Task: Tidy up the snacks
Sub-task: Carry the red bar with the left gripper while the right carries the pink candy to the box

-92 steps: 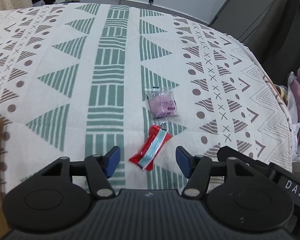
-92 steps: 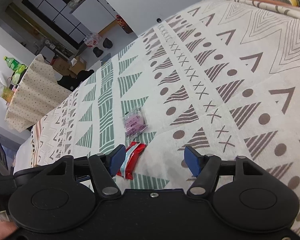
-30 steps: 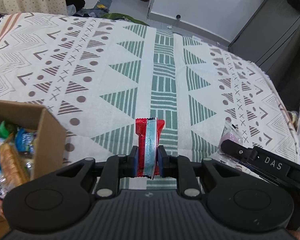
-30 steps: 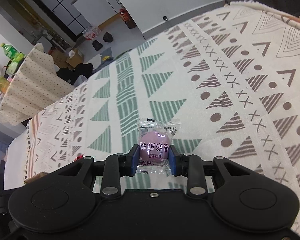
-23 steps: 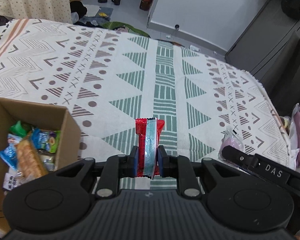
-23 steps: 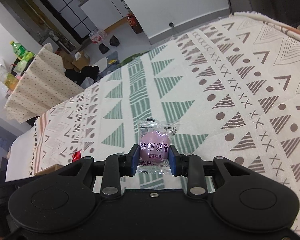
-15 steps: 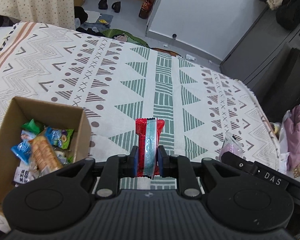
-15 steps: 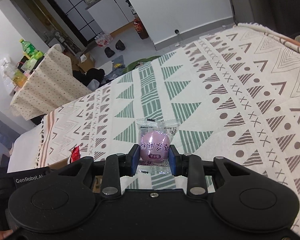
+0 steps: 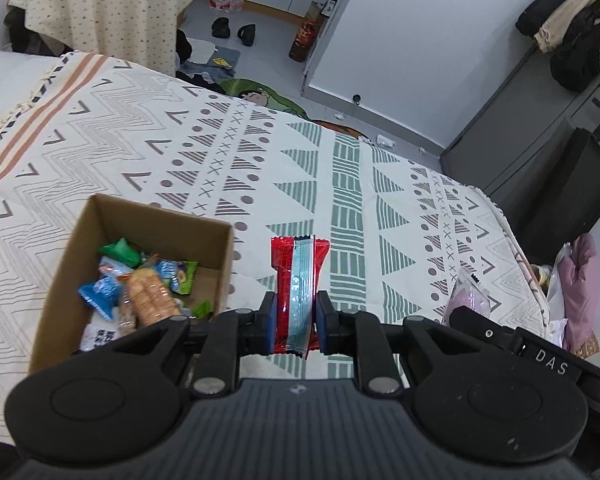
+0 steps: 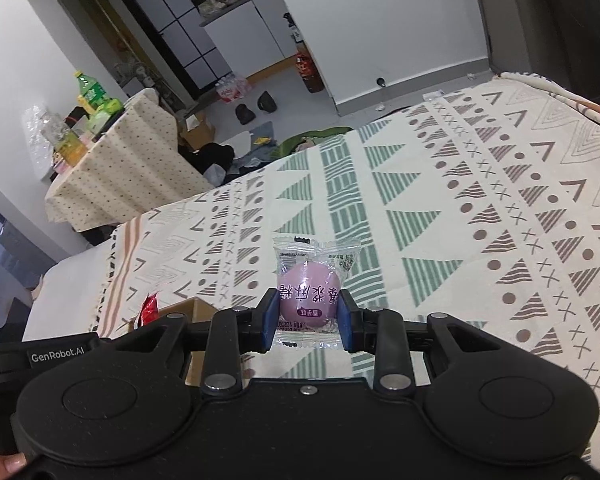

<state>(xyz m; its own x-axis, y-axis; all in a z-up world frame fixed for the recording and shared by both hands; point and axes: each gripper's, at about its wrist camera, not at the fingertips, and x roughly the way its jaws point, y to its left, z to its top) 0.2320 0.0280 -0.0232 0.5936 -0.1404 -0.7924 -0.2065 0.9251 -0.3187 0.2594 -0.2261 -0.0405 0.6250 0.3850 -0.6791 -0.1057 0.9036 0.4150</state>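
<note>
Two snack packets held aloft, one per gripper, both above patterned cream/green/brown blanket (image 9: 204, 152) on bed.

Left gripper (image 9: 293, 326): jaws clamped on long red foil snack packet w/ pale blue centre stripe (image 9: 298, 280). Long axis runs straight fwd along fingers, crimped far end pointing away from camera, near end tucked between blue pads (image 9: 269, 328). Packet pinched across its narrow width, standing on edge. Gripper tilted down toward bed, sitting just right of open brown cardboard box (image 9: 60, 264); box rests on blanket, partly filled w/ mixed snacks (blue, green wrappers, a sleeve of round crackers). Packet beside box's right wall, not over the opening.

Right gripper (image 10: 309, 322): jaws clamped on clear plastic packet holding round purple sweet (image 10: 310, 300), purple print on front. Roughly square, flat face toward camera, sealed top edge pointing fwd/up, sweet itself squeezed between pads. Gripper angled down at blanket, to right of left one; in left view, purple packet peeks beyond a black body marked "DAS". Red packet tip and a box corner visible low left in right view. Fingertip of a hand (image 10: 10, 462) at bottom left corner.
</note>
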